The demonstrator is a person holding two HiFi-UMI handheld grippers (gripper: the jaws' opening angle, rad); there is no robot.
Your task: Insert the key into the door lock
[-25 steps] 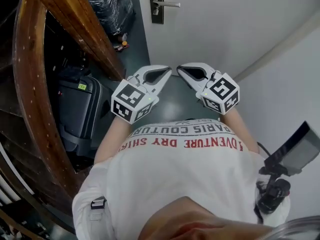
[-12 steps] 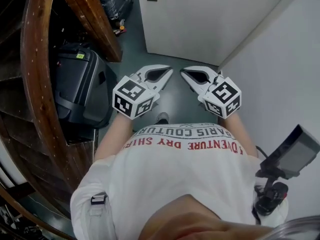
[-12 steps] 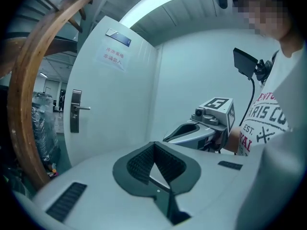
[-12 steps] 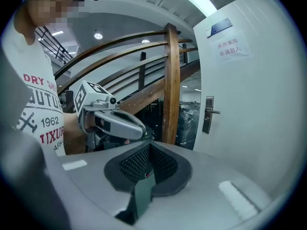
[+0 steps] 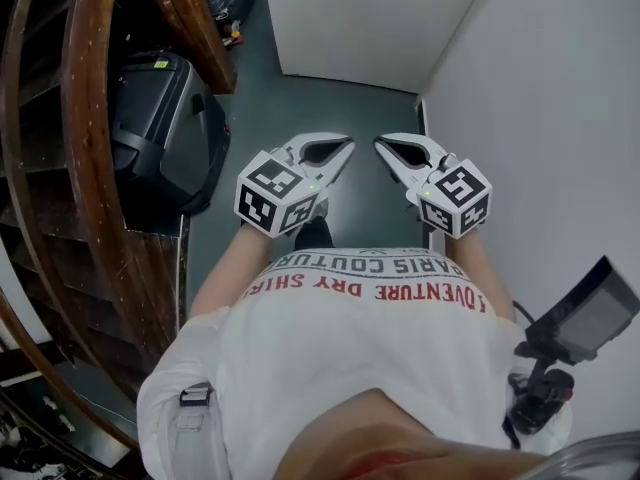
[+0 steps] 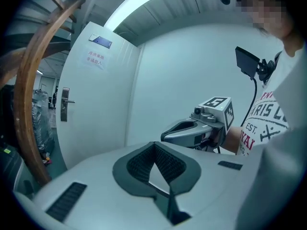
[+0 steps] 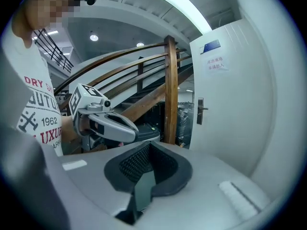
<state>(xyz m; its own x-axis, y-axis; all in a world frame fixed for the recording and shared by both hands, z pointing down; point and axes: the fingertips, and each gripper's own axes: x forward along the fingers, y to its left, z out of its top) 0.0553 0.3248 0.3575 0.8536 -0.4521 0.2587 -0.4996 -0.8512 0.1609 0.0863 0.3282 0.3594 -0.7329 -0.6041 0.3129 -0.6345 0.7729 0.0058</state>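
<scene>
The white door stands at the top of the head view, and its lock is cut off there. The lock plate with its lever handle shows far off in the left gripper view, and the same handle shows small in the right gripper view. My left gripper and right gripper hang side by side in front of my chest, tips toward the door. Both are shut, with nothing seen between the pads of the left gripper or the right gripper. I see no key in any view.
A curved wooden stair railing runs down the left, with a black suitcase beside it. A white wall closes the right side. Dark floor lies between me and the door. A small screen on a mount hangs at my right hip.
The door has slid up and away in the head view, and its lock handle has left the frame. Both grippers have kept their side-by-side pose and stayed shut.
</scene>
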